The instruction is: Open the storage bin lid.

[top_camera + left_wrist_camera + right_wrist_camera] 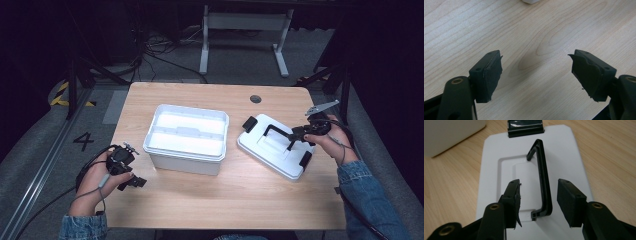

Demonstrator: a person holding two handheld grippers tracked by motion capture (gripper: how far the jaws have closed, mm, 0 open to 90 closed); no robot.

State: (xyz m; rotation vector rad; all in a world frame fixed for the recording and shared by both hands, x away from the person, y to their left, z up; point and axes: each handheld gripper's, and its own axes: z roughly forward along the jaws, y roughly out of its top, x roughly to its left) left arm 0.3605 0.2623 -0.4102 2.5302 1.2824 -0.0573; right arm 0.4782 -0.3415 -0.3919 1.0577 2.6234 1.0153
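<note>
Looking down from above, we have the white lid [272, 147] lying flat on the desk [210, 200], on the right side, just beside the open white box [186, 137] in the middle. The lid's black handle [278, 132] stands up from its top. Our right tool [294, 140] sits right at that handle, jaws spread wide, and from the right gripper view we can see it clearly: the handle [543, 182] runs upright between the two pads [570, 202], close to both but with a gap on each side, so nothing is gripped. The lid [494, 170] stretches away below the jaws, a black latch [525, 127] at its far edge and a corner of the box [449, 135] off at top left.

Over on the left, our left tool [132, 181] rests low near the front corner of the box, hand wrapped around it. In the left gripper view its jaws stand wide apart over bare wood [534, 37], holding nothing.
</note>
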